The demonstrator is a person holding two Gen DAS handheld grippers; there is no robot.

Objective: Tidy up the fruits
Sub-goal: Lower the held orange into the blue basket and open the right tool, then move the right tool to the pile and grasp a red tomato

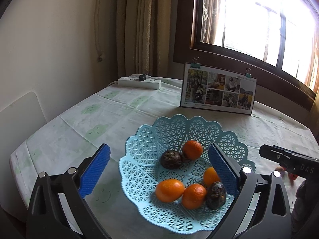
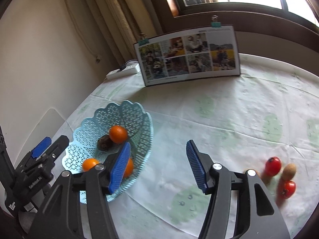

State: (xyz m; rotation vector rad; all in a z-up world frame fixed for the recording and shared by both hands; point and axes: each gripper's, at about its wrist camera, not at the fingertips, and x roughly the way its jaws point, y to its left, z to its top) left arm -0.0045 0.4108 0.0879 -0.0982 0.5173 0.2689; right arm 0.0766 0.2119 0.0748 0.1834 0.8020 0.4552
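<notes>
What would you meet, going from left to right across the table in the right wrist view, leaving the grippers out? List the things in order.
Blue basket holding oranges → bare stretch of tablecloth → upper red fruit → brown kiwi-like fruit.

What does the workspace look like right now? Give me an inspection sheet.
Surface: table under a pale cloth with green prints.
Job's things: blue basket holds four oranges and two dark fruits; two red fruits and a brown one lie on the cloth outside it.
Clutter: clipped photo board.
Grippers: left gripper open over the basket; right gripper open, empty.
Cables: power strip with a plug.
Surroundings: curtain, window, wall.
</notes>
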